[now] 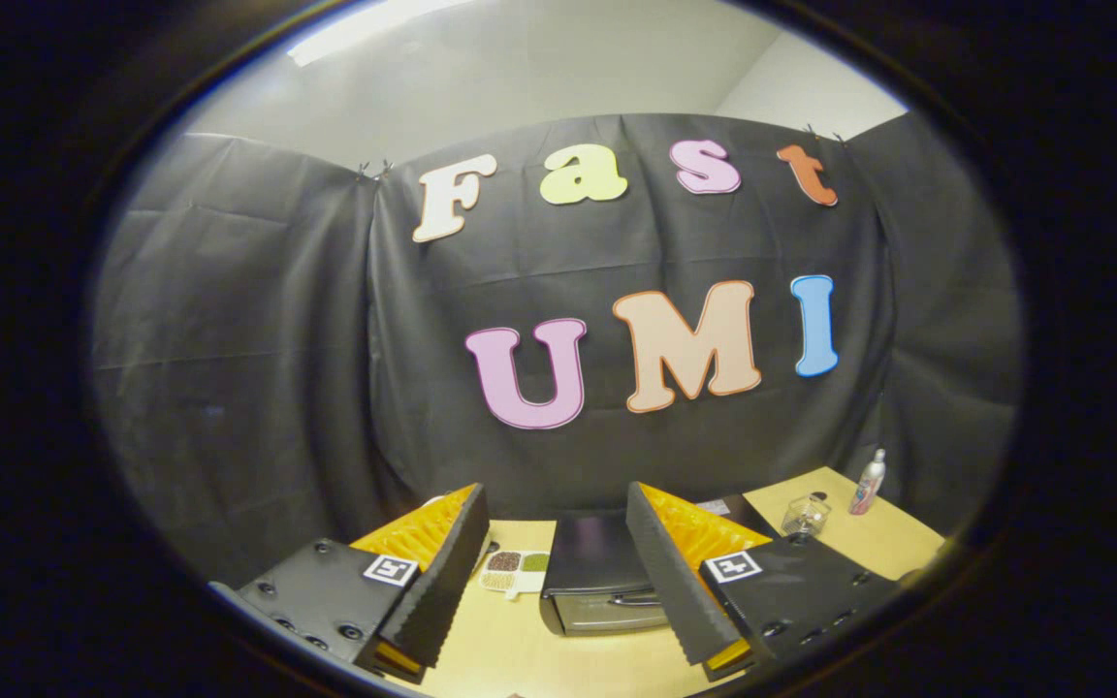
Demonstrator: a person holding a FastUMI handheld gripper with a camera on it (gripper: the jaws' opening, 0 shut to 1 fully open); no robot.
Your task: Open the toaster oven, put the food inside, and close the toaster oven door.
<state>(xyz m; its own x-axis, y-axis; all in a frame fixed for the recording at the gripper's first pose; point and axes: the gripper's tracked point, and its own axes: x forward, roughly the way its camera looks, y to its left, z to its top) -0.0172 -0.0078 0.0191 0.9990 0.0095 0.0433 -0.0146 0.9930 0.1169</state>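
A dark toaster oven [597,572] with a silver front and a door handle stands on the wooden table [520,650], its door shut. It sits just ahead of my fingers, partly behind the right finger [675,572]. To its left lies the food [514,570], a flat white tray of brown and green pieces, close to the left finger [442,572]. My gripper [558,572] hangs above the table, open, with nothing between its fingers.
A clear glass jar [806,516] and a white spray bottle [868,483] stand on the table beyond the right finger, near the black cloth wall. A dark flat item [743,509] lies right of the oven.
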